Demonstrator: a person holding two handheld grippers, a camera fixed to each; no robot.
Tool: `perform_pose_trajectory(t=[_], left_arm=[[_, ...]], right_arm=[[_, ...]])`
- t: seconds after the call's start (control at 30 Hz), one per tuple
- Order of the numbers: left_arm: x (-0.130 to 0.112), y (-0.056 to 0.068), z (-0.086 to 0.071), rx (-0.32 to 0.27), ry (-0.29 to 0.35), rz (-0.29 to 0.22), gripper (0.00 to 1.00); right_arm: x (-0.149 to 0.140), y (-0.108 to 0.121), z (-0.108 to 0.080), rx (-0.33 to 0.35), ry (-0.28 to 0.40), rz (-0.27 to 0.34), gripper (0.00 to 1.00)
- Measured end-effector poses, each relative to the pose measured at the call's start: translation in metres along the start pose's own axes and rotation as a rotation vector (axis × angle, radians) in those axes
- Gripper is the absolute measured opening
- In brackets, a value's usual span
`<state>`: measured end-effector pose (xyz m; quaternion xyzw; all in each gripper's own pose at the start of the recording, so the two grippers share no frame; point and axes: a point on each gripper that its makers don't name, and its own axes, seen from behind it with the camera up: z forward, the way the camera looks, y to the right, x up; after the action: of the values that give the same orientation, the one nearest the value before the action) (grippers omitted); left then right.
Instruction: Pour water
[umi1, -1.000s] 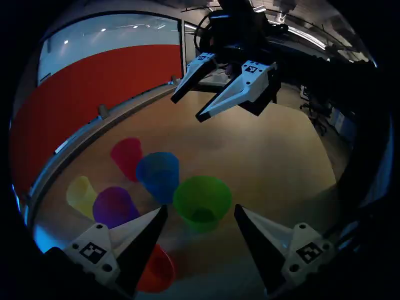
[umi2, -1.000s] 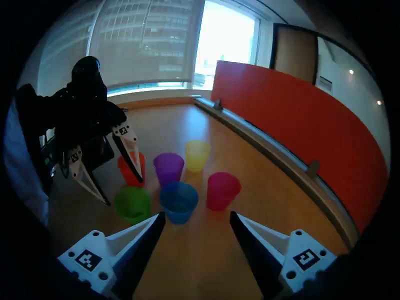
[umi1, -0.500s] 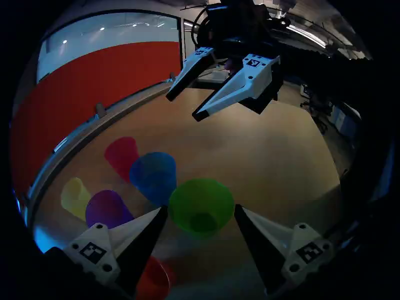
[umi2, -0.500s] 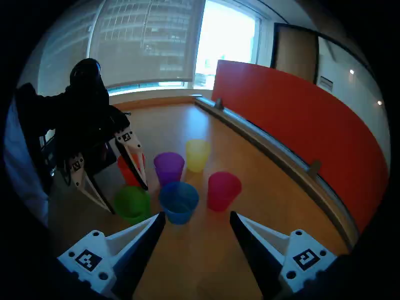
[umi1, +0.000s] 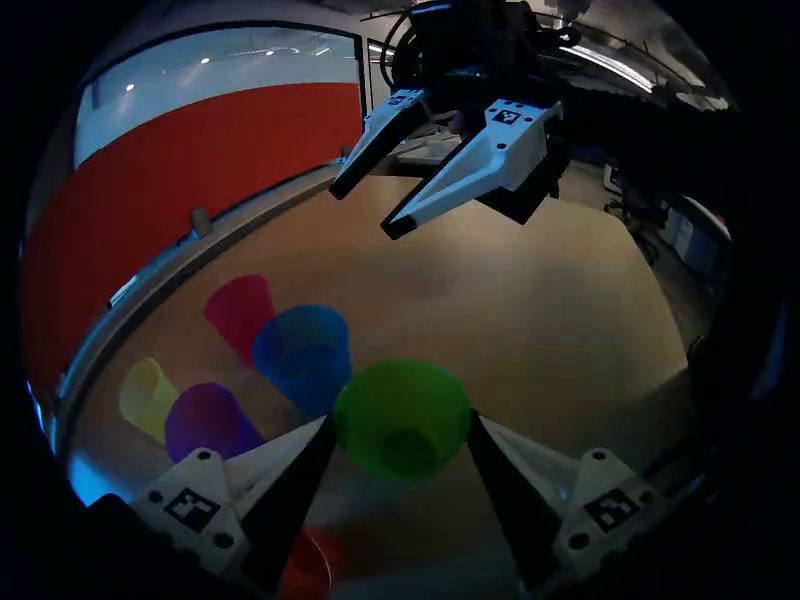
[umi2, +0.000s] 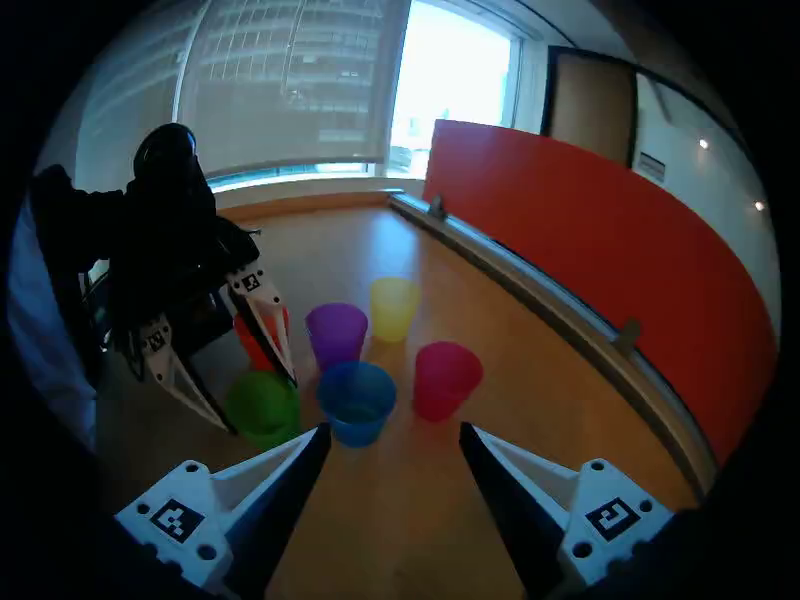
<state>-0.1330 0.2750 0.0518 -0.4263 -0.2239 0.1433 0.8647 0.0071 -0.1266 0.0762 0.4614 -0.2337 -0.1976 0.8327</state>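
Walls of the green cup (umi1: 400, 412) look thin, squashy; pinch mid-height gently. Left gripper (umi1: 397, 430) straddles it, spread; right gripper (umi2: 393, 428) spread too.

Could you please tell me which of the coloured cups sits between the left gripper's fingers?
The green cup: it stands between the fingers of the left gripper, while the blue, pink, purple, yellow and orange cups stand outside them.
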Motion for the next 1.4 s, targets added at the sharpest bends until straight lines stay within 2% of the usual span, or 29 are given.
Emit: perform_pose_trajectory(t=[0.3, 0.57, 1.0, 1.2, 1.4], left_arm=[[0.002, 0.004, -0.002, -0.012, 0.011, 0.006, 0.89], [0.013, -0.001, -0.012, 0.005, 0.053, -0.02, 0.89], [0.047, -0.029, -0.054, 0.078, 0.162, -0.07, 0.89], [0.064, -0.042, -0.073, 0.12, 0.214, -0.067, 0.89], [0.075, -0.049, -0.088, 0.151, 0.25, -0.061, 0.89]], right_arm=[[-0.001, 0.001, -0.001, -0.004, 0.002, 0.003, 1.0], [-0.002, 0.001, -0.002, -0.005, 0.005, 0.006, 1.0], [0.005, -0.001, -0.003, -0.008, 0.019, 0.002, 1.0], [0.01, -0.002, -0.003, -0.011, 0.029, 0.006, 1.0], [0.017, -0.005, -0.002, -0.014, 0.043, 0.004, 1.0]])
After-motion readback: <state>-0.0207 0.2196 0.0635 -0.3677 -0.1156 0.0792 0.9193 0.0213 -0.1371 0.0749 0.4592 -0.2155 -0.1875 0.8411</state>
